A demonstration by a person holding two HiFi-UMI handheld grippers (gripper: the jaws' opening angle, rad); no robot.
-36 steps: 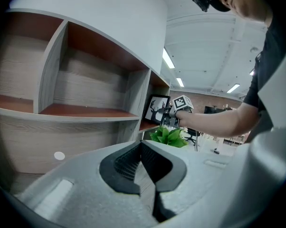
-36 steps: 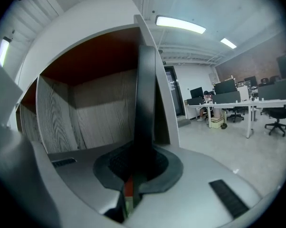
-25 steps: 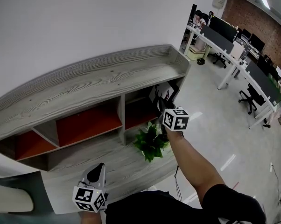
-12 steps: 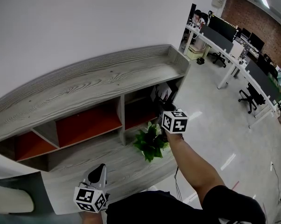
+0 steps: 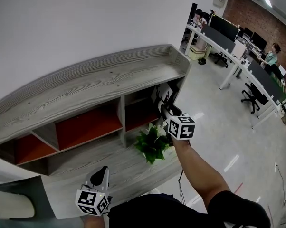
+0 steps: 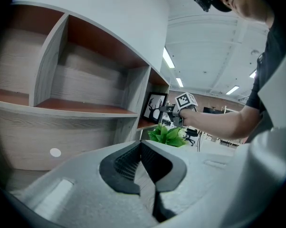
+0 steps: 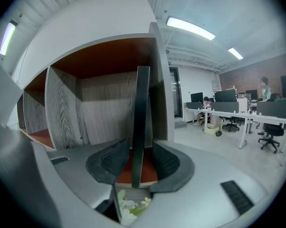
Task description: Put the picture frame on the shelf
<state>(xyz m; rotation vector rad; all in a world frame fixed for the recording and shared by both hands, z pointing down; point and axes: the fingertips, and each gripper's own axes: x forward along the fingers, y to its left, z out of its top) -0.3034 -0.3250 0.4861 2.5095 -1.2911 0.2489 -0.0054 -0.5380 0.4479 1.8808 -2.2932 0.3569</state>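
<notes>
The picture frame [image 5: 164, 95], black-edged with a deer print, stands upright in the right-hand compartment of the grey wooden shelf [image 5: 86, 87]. My right gripper [image 5: 166, 109] is just in front of it. In the right gripper view the frame [image 7: 141, 113] shows edge-on between the jaws, which are opening, and the pads [image 7: 109, 162] stand off it on both sides. My left gripper [image 5: 100, 172] hangs low over the bottom ledge, far from the frame, its jaws together with nothing held. From the left gripper view [image 6: 141, 143] the frame [image 6: 155, 107] is visible in the distance.
A green potted plant [image 5: 152, 144] sits on the lower ledge right under my right gripper. Office desks [image 5: 228, 46] and chairs fill the floor to the right. A grey chair [image 5: 19, 198] is at the lower left. The orange-backed compartments [image 5: 88, 125] hold nothing.
The right gripper's jaws have parted from the picture frame, which now stands on its own. That gripper has drawn back slightly toward me. The left gripper has stayed put.
</notes>
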